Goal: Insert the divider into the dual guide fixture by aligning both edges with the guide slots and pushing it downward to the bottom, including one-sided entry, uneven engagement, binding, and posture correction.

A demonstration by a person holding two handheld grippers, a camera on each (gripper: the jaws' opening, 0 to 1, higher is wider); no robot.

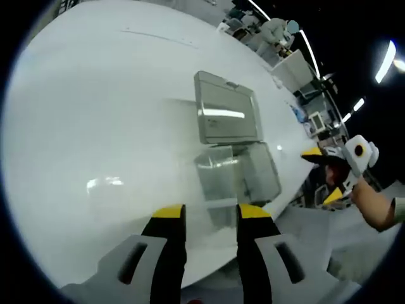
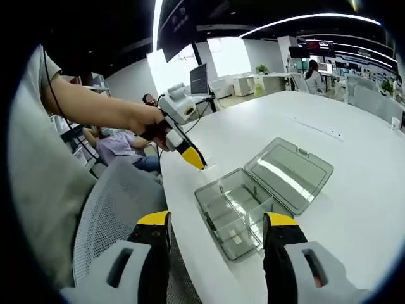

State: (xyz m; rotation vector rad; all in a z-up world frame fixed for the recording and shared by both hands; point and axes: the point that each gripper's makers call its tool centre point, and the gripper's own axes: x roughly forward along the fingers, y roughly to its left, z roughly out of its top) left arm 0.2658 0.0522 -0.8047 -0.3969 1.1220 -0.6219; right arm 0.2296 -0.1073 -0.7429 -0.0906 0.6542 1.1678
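Note:
A clear plastic box [image 2: 231, 218] sits near the edge of the white table [image 2: 354, 190], its hinged lid [image 2: 290, 172] lying open flat behind it. Thin clear partitions [image 2: 255, 197] stand inside the box; I cannot tell which one is the loose divider. My right gripper [image 2: 217, 220] hovers open just in front of the box, holding nothing. My left gripper [image 1: 211, 212] is open too, its jaws over the table edge in front of the box [image 1: 237, 177] and lid [image 1: 226, 117]. The left gripper [image 2: 183, 151] also shows in the right gripper view, held in a hand beyond the box's left corner.
A grey mesh chair [image 2: 111, 202] stands close to the table edge. The right gripper [image 1: 324, 174] hangs off the table's side in a hand. Seated people [image 2: 120, 145] and office desks with monitors [image 2: 199, 78] lie in the background. Wide bare tabletop [image 1: 95, 126] lies beyond the box.

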